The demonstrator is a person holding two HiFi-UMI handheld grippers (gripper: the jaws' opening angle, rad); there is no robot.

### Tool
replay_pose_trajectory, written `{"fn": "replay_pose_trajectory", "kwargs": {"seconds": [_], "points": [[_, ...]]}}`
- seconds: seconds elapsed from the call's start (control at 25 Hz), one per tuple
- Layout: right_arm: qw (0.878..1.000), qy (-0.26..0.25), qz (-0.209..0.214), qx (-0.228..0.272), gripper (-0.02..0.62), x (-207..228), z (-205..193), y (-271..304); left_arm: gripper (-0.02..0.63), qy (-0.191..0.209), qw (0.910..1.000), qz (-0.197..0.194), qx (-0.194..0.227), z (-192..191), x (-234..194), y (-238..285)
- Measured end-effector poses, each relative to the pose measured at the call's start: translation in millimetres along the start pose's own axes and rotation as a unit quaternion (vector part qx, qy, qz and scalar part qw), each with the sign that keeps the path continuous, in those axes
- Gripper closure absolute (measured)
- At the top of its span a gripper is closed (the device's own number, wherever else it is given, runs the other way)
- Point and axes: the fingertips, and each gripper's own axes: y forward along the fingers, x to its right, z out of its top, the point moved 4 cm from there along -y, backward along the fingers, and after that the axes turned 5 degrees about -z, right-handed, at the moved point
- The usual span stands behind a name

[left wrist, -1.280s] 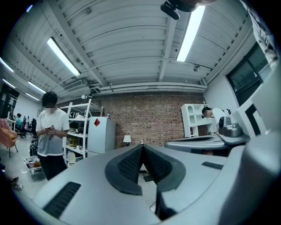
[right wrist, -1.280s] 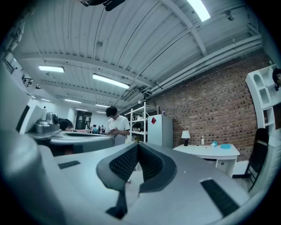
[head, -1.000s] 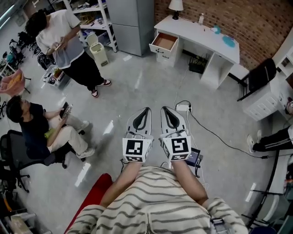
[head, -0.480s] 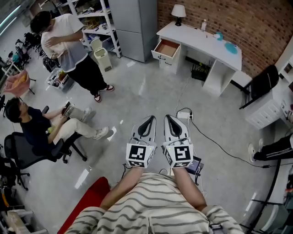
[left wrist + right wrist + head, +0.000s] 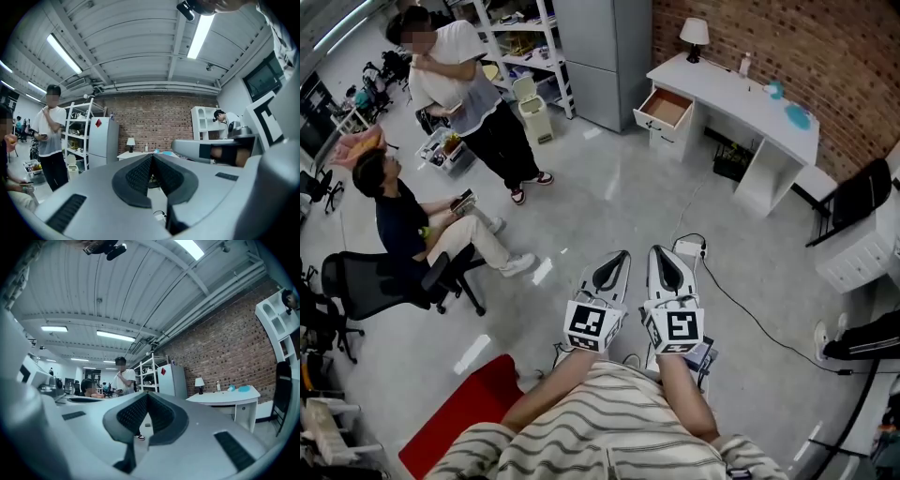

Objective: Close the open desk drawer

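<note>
The white desk stands against the brick wall at the upper right of the head view. Its drawer is pulled out at the desk's left end, showing a brown inside. My left gripper and right gripper are held side by side over the grey floor, well short of the desk, both shut with nothing between the jaws. In the left gripper view the left gripper points toward the desk. The right gripper has the desk on its right.
A person stands at the upper left and another person sits on a black chair. A power strip with a cable lies on the floor just ahead of the grippers. A grey cabinet, a bin and a red mat are nearby.
Both grippers have advanced together over the floor, still shut. In the head view the desk and drawer have shifted right and look slightly nearer. The seated person has slid into fuller view.
</note>
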Motion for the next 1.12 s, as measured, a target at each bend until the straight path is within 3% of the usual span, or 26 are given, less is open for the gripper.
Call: {"fn": "replay_pose_trajectory", "kwargs": {"seconds": [0.32,0.56,1.12], "points": [[1.000,-0.009,0.001,-0.013,0.584,13,-19,60,0.598,-0.022,0.9997,0.011,0.004,-14,-52,42],[1.000,-0.019,-0.017,-0.016,0.584,52,-27,152,0.598,-0.041,0.9991,0.005,0.014,-15,-114,129],[0.998,-0.010,-0.053,-0.019,0.584,119,-33,389,0.598,-0.033,0.9990,-0.029,0.007,9,-279,328]]}}
